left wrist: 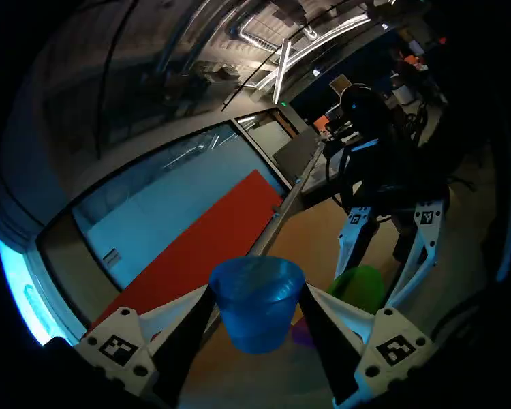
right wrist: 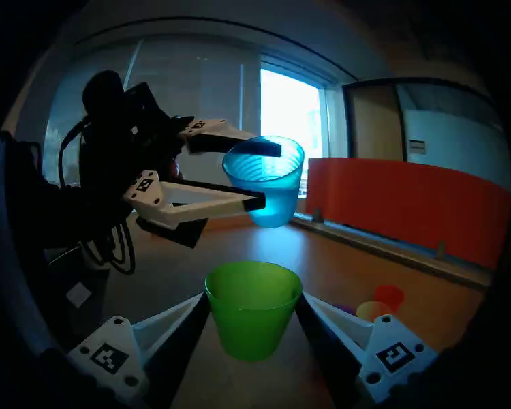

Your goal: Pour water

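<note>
Both grippers clenched, each grasping one cup.
The left gripper presses its two fingers on opposite sides of the blue cup. The right gripper clamps the green cup in the same way. In the right gripper view the blue cup is held clear of the wooden table, higher than the green cup, with its rim tipped toward the camera. A small orange cup and a yellow cup stand on the table in front of the orange panel.
</note>
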### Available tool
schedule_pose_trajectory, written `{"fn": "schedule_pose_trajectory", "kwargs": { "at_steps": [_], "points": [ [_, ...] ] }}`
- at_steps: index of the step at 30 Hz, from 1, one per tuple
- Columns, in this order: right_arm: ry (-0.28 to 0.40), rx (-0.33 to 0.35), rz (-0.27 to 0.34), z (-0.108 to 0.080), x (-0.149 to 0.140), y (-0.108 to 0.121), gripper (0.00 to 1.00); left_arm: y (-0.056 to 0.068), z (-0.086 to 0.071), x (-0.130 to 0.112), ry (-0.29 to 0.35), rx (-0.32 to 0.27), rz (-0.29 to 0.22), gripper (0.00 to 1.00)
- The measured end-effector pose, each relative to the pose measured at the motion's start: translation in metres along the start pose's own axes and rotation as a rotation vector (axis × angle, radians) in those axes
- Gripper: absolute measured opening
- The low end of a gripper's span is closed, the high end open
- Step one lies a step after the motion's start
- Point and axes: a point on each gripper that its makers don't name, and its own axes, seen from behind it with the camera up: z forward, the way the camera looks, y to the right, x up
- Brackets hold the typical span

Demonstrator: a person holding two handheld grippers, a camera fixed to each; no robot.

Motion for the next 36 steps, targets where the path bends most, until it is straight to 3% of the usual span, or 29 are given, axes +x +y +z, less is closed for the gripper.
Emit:
{"fn": "schedule_pose_trajectory", "kwargs": {
  "at_steps": [26,36],
  "points": [
    [0.001,0.006,0.000,-0.0023,0.0037,-0.0008,0.91,0.0068,0.0072,-0.0056,-0.020,-0.004,0.158,0.85],
    [0.004,0.003,0.003,-0.0005,0.0014,0.0014,0.91,0.0078,0.0099,-0.0058,-0.020,-0.005,0.190,0.85]
  ]
}}
